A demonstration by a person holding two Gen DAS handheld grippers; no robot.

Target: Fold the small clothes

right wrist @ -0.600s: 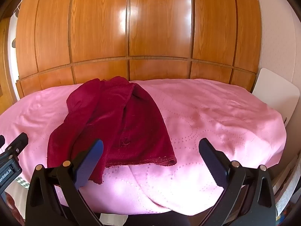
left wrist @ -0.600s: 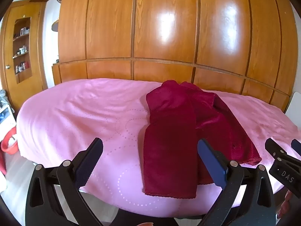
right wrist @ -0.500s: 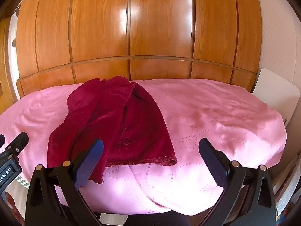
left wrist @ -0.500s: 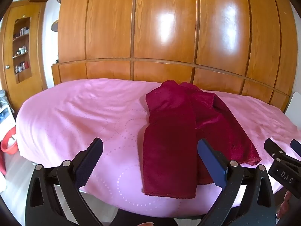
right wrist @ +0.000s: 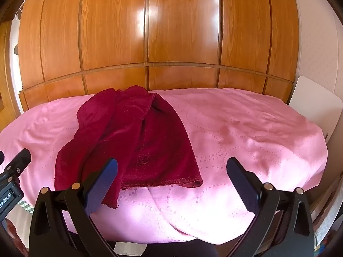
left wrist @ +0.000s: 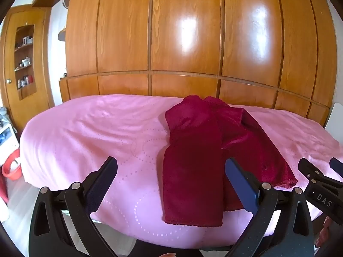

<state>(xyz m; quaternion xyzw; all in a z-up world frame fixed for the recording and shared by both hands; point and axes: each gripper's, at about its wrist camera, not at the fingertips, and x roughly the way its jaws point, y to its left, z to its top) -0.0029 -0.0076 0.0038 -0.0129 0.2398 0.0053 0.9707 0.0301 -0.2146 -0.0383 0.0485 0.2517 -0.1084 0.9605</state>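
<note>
A dark red velvety garment (left wrist: pixel 199 154) (right wrist: pixel 139 137) lies rumpled on a pink bedspread (left wrist: pixel 90 132) (right wrist: pixel 246 132), one long flap reaching the near edge. My left gripper (left wrist: pixel 171 182) hovers open in front of that near flap, nothing between its fingers. Over the bedspread's near edge my right gripper (right wrist: pixel 171 182) stands open and empty; its left finger (right wrist: pixel 103 182) covers part of the garment's hem. The right gripper's tip (left wrist: pixel 317 177) shows at the right edge of the left wrist view, and the left gripper's tip (right wrist: pixel 15 167) at the left edge of the right wrist view.
A glossy wooden wardrobe (left wrist: pixel 184 42) (right wrist: pixel 150 32) stands right behind the bed. A wooden shelf unit with small items (left wrist: pixel 23 62) and a red basin (left wrist: pixel 10 169) are on the left. A white board (right wrist: pixel 315 111) leans at the bed's right side.
</note>
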